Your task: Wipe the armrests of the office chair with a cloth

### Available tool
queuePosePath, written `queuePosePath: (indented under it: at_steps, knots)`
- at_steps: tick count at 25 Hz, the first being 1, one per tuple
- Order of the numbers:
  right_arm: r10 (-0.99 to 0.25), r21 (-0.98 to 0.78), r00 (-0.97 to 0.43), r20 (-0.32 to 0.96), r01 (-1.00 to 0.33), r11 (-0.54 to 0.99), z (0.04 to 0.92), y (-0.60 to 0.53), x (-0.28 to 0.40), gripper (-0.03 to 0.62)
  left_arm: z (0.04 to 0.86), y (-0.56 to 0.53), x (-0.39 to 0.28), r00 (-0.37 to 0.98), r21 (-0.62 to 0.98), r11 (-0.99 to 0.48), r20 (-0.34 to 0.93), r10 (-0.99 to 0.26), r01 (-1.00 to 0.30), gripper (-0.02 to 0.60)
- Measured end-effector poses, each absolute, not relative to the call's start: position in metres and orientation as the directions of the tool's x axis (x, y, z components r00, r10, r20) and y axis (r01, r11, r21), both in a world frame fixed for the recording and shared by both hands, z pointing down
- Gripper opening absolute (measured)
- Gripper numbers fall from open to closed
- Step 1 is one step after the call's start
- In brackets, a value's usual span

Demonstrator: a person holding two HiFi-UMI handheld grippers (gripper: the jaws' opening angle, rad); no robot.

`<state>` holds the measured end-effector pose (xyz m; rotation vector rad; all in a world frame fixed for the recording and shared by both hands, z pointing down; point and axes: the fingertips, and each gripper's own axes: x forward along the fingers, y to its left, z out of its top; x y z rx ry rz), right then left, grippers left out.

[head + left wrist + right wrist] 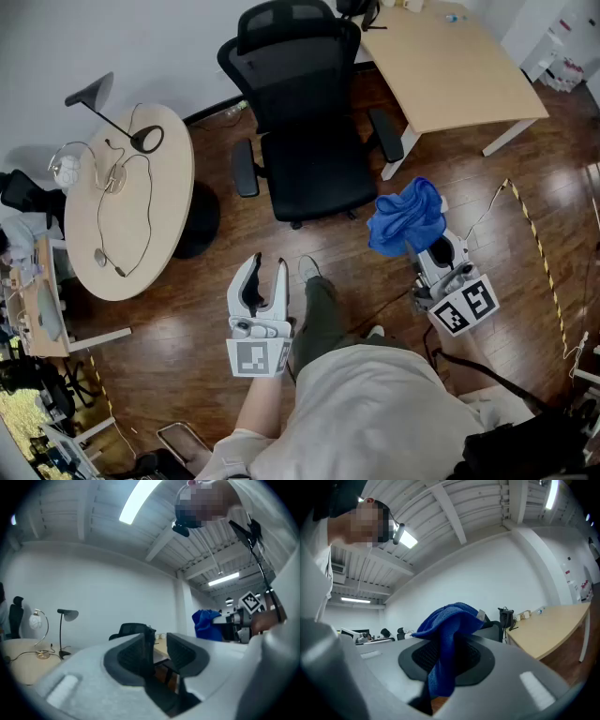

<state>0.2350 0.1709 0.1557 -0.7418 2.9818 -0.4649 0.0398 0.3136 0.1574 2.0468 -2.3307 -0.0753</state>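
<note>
A black office chair (307, 122) stands ahead on the wooden floor, with one armrest (244, 169) on its left side and another armrest (386, 134) on its right. My right gripper (422, 246) is shut on a crumpled blue cloth (406, 217), held level to the right of the chair's seat. In the right gripper view the blue cloth (447, 634) drapes over the jaws. My left gripper (265, 272) hovers level in front of the chair, open with nothing between its jaws. The left gripper view shows the chair (133, 631) beyond the jaws.
A round table (127, 202) with a black desk lamp (117, 117) and cables stands at the left. A rectangular desk (459, 61) stands behind the chair at the right. My legs and shoes (309, 272) are below the chair. A cable (534, 244) runs along the floor at right.
</note>
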Motion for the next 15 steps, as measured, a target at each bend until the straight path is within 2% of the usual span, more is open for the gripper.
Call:
queuePosePath:
  at_steps: [6, 11, 15]
  knots:
    - [-0.432, -0.278, -0.9, 0.051, -0.428, 0.86, 0.183, 0.093, 0.088, 0.075, 0.177, 0.226, -0.091, -0.108, 0.067, 0.107, -0.008, -0.994, -0.992, 0.144]
    - [-0.361, -0.271, -0.921, 0.149, -0.389, 0.88, 0.238, 0.042, 0.006, 0.075, 0.221, 0.176, -0.153, -0.112, 0.102, 0.116, 0.041, -0.993, -0.988, 0.144]
    - [-0.232, -0.318, -0.944, 0.234, -0.299, 0.9, 0.297, 0.024, -0.048, 0.075, 0.25, 0.159, -0.181, -0.188, 0.109, 0.199, 0.097, -0.977, -0.974, 0.144]
